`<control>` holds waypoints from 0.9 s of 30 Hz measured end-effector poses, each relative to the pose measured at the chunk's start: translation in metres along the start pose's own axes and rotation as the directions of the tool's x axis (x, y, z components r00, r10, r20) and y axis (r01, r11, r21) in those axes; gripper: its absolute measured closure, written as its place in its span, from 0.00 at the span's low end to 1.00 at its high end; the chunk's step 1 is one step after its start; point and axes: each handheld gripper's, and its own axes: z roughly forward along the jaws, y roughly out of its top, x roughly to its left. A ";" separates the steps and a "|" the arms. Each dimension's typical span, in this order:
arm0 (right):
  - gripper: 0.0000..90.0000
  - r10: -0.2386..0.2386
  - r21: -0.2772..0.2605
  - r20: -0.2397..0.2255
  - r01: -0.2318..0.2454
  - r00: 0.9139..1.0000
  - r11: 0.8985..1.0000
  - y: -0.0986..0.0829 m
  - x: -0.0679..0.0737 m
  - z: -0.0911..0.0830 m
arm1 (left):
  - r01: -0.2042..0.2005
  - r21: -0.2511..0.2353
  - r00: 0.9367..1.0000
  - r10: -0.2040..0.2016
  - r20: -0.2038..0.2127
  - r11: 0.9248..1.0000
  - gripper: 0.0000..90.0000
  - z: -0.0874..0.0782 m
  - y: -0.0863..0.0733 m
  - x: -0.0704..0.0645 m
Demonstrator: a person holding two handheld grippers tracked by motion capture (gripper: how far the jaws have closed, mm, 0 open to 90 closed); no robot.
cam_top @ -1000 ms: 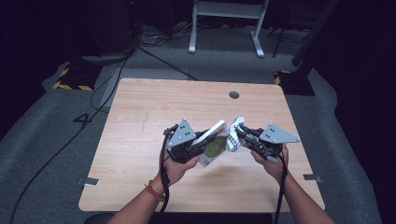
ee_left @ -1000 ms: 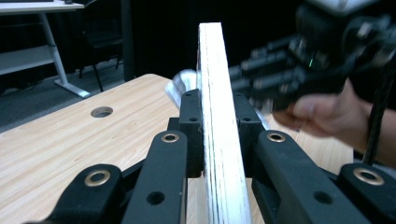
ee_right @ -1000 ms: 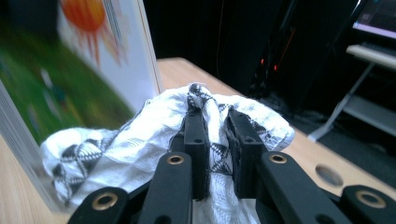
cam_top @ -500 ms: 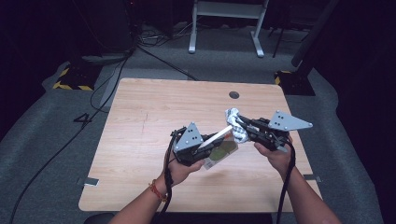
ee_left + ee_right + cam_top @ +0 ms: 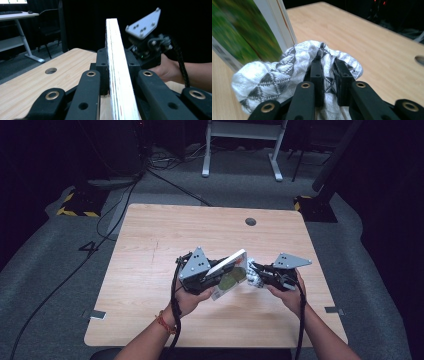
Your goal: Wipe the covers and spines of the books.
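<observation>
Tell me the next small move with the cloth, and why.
Probably draw the cloth across the book's green cover. The right gripper is shut on the bunched cloth right at the cover, while the left gripper clamps the book on edge above the table.

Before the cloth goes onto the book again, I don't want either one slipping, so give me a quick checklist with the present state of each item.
1. Left gripper clamped on the book: ok, jaws press both faces.
2. Book clear of the table: ok, held tilted above it in the high view.
3. Right gripper clamped on the cloth: ok, fabric is bunched between the jaws.
4. Cloth close to the book's cover: ok, right beside the green cover in the right gripper view; actual contact: cannot tell.
5. Cloth free of tangling on the jaws: cannot tell, folds wrap over the jaw tips.
</observation>
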 end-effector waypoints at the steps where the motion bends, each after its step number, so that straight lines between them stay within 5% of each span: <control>1: 0.88 0.005 0.016 -0.004 -0.005 1.000 1.000 -0.003 -0.001 0.003 | 0.000 0.002 1.000 0.000 -0.001 1.000 0.88 0.000 0.000 0.000; 8: 0.88 0.026 0.125 -0.004 -0.025 1.000 0.992 -0.018 -0.006 0.017 | -0.006 0.003 1.000 0.006 -0.007 1.000 0.88 -0.002 0.000 0.000; 12: 0.88 0.036 0.034 0.017 -0.036 0.999 0.999 -0.002 -0.009 0.000 | -0.038 0.041 0.999 0.038 -0.007 0.998 0.88 0.004 -0.002 -0.004; 14: 0.88 0.016 -0.056 0.013 -0.015 1.000 0.998 0.019 -0.007 -0.018 | -0.040 0.057 0.999 0.040 0.007 0.998 0.88 0.008 -0.003 -0.006; 19: 0.88 -0.074 -0.187 0.024 0.077 0.997 0.979 0.068 0.010 -0.052 | -0.058 0.073 0.998 0.056 0.021 0.996 0.88 0.019 -0.004 -0.012; 23: 0.88 -0.137 -0.218 0.031 0.140 0.990 0.966 0.092 0.021 -0.062 | -0.076 0.084 0.997 0.073 0.036 0.994 0.88 0.024 -0.004 -0.016; 27: 0.88 -0.181 -0.197 0.036 0.185 0.983 0.963 0.101 0.030 -0.061 | -0.092 0.092 0.996 0.089 0.030 0.991 0.88 0.025 -0.002 -0.017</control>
